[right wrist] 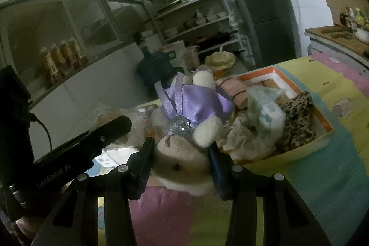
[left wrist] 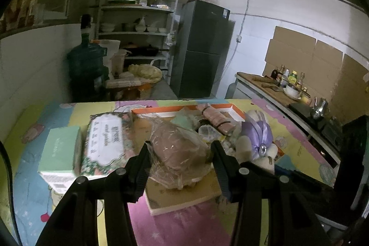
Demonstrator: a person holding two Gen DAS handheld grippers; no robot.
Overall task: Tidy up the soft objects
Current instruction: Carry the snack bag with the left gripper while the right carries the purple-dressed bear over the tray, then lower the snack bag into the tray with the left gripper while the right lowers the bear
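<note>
Both views are dim and grainy, lit from above at the far white wall, which glows brightest. Fisheye bending curves the shelves and darkens the corners. Glare glints on the plastic wrap. Near foreground sits in shadow, slightly blurred

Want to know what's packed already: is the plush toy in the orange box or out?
Out. The plush toy lies on the table beside the orange box, head between the right gripper fingers.
</note>
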